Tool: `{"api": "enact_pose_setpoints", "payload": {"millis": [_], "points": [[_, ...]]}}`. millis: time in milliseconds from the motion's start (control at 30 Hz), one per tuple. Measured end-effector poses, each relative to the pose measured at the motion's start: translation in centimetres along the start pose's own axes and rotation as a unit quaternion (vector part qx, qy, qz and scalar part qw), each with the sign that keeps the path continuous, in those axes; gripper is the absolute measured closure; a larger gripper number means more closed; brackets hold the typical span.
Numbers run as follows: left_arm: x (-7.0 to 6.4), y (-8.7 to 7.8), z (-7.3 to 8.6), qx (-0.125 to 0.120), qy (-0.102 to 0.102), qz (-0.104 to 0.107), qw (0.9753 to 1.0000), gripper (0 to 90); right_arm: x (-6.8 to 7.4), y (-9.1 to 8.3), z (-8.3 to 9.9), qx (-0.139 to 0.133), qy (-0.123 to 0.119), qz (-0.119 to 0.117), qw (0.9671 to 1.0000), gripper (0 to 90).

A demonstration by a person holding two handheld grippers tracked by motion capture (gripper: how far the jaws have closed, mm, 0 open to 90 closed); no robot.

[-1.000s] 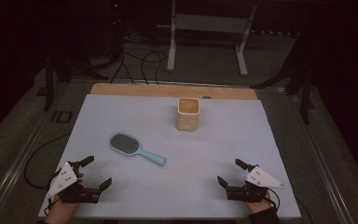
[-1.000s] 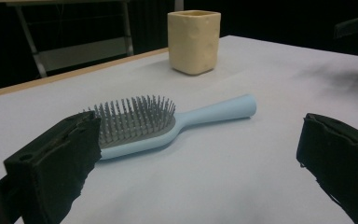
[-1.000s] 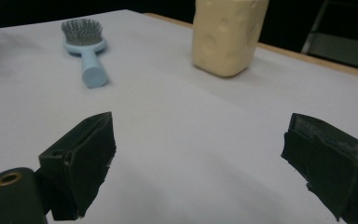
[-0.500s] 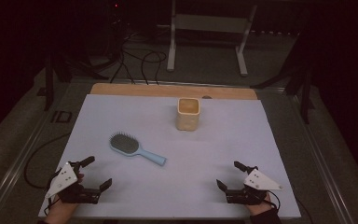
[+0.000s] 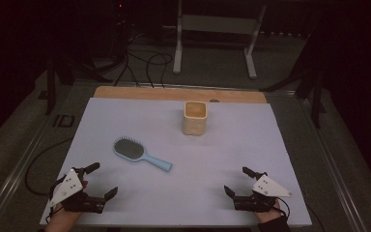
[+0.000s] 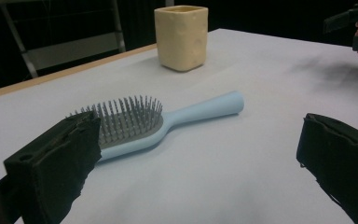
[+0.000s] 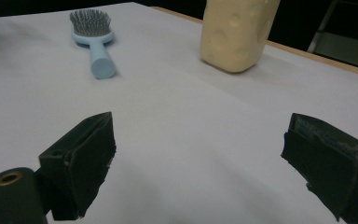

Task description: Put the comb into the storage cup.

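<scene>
I worked in what looked like a dark lab: a white-covered table (image 5: 125,121), loose cables (image 5: 140,63) on the floor and a metal stand (image 5: 217,29) behind.

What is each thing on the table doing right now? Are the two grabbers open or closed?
Hairbrush: lying flat on the table, bristles up, nothing touching it.
Cup: standing upright, open at the top, apart from the hairbrush.
Left gripper: open, holding nothing, at the near edge of the table.
Right gripper: open, holding nothing, at the near edge of the table.
</scene>
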State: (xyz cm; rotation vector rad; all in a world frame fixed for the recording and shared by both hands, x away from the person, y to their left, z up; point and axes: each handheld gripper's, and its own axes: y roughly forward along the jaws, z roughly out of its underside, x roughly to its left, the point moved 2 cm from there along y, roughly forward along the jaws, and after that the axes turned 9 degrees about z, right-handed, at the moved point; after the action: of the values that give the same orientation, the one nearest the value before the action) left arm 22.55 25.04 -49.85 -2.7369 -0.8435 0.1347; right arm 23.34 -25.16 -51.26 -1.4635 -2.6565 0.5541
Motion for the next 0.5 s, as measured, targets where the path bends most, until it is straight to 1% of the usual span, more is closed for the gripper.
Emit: {"api": "enact_pose_setpoints", "payload": {"millis": [233, 367, 433, 500], "points": [[-0.6, 0.4, -0.7, 0.006, 0.009, 0.016, 0.9998, 0.0, 0.1, -0.2, -0.2, -0.006, 0.001, 0.0, 1.0, 8.6], [-0.6, 0.6, -1.3, 0.004, 0.008, 0.025, 0.9997, 0.0, 0.0, -0.3, -0.3, -0.01, 0.006, 0.0, 0.9999, 8.6], [-0.7, 0.5, -1.7, -0.001, 0.002, 0.035, 0.9994, 0.0, 0.1, -0.3, -0.3, -0.01, 0.005, 0.0, 0.9999, 8.6], [-0.8, 0.6, -2.3, -0.003, 0.002, 0.046, 0.999, 0.0, 0.1, -0.4, -0.4, -0.01, 0.004, 0.001, 0.9999, 8.6]]}}
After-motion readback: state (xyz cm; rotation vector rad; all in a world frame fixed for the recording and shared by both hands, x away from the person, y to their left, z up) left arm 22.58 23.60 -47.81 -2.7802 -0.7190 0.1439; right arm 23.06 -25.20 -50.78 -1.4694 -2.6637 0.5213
